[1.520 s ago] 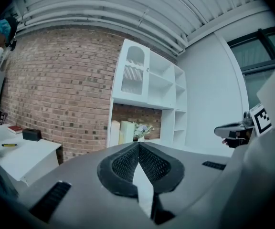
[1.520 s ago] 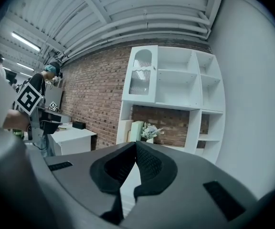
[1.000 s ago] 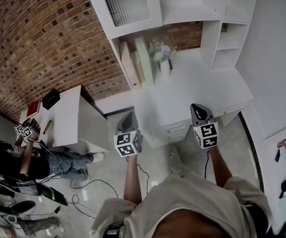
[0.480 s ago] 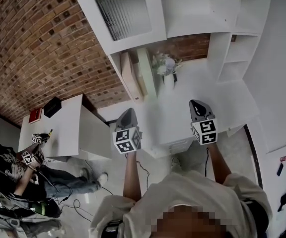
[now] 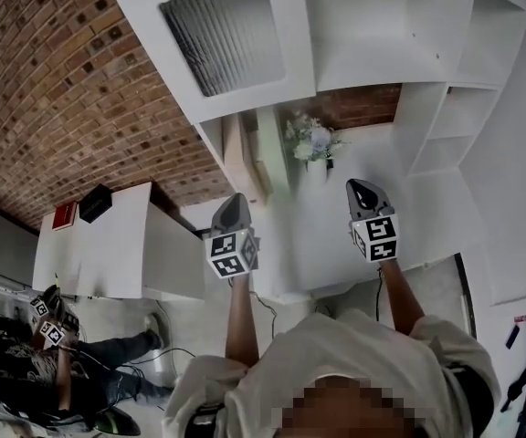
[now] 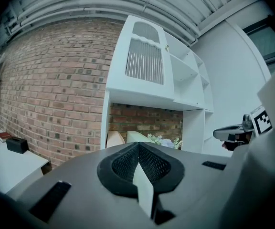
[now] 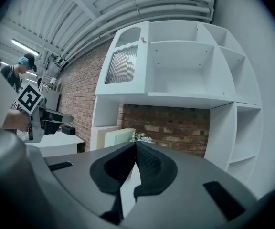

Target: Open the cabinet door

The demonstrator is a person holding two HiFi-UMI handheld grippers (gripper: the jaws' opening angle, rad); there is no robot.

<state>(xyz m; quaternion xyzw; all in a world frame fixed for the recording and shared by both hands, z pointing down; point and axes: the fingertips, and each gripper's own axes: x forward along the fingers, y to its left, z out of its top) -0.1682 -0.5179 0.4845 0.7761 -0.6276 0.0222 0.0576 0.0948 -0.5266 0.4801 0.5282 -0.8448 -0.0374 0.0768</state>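
The cabinet door [image 5: 226,30] is white with a gray striped panel in the middle. It sits at the top left of a big white cabinet [image 5: 415,126], and it looks closed. In the right gripper view the cabinet door [image 7: 123,61] has a tiny knob [image 7: 143,40] on its right edge. Next to the door are open shelves [image 5: 382,26]. Under the door is a nook with a brick back, where some flowers [image 5: 313,140] stand beside two flat boards [image 5: 245,153] that lean on their edges. The left gripper [image 5: 236,199] and the right gripper [image 5: 359,185] are held side by side lower down, well apart from the door, and both point toward the cabinet. The left gripper [image 6: 137,144] has its jaws pressed together with nothing between them. The right gripper [image 7: 135,149] has its jaws together too, and it holds nothing. Each gripper has a cube with black-and-white square markers [image 5: 234,254], which are patterns and not words. A brick wall [image 5: 62,89] is to the left of the cabinet. By that wall is a white desk [image 5: 108,245] with a black box [image 5: 94,203] and a red book [image 5: 63,215] on it; any print on them is too small to read. Another person [image 5: 26,372] is at the bottom left of the head view.
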